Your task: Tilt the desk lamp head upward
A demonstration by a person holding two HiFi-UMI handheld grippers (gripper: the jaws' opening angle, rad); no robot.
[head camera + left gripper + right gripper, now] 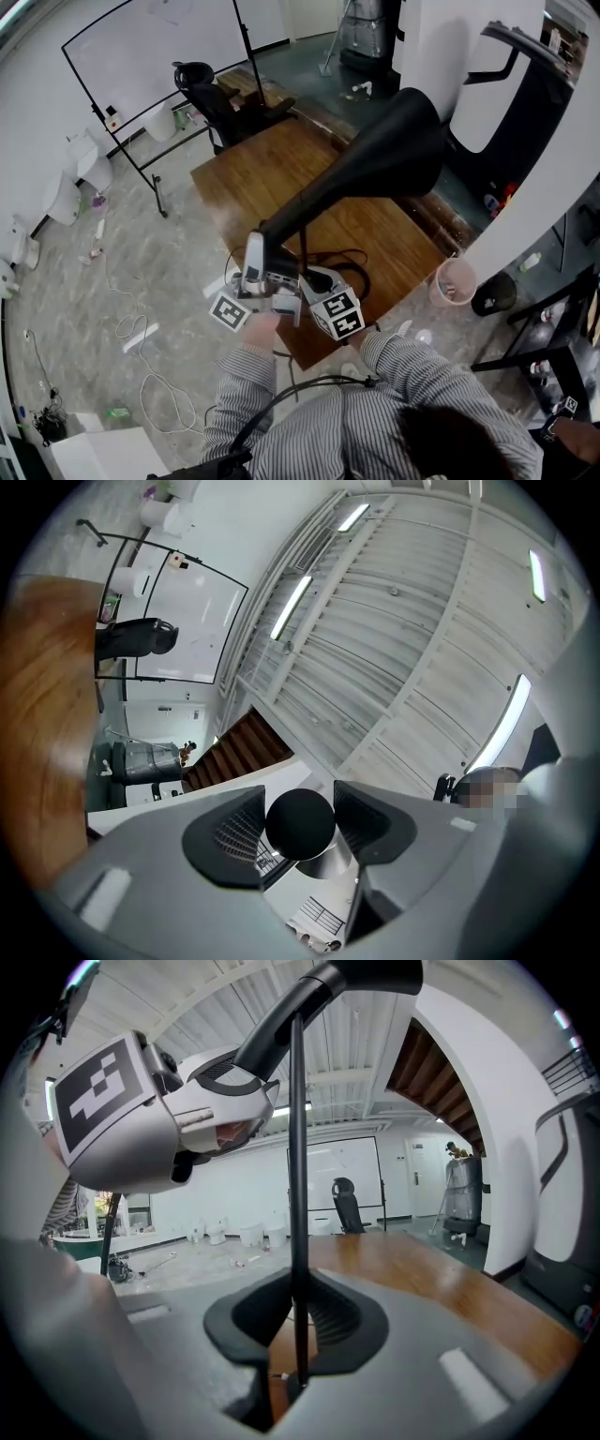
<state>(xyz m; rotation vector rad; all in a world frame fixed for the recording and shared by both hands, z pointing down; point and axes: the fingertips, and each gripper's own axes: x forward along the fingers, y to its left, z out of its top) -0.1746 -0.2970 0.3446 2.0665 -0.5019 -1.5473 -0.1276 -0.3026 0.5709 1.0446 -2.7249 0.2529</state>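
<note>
Head view: the black lamp head point(398, 150) slants up over the wooden worktop point(244, 178). Left gripper view: the left tool point(300, 825), jaws fairly wide, clamps the thick lamp neck point(300, 816). Right gripper view: the right tool point(298, 1330) pinches the thin lamp stem point(297, 1147), jaws nearly together.

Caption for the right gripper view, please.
Right claw clamps the thin lamp pole; left claw grips the lamp neck above.
</note>
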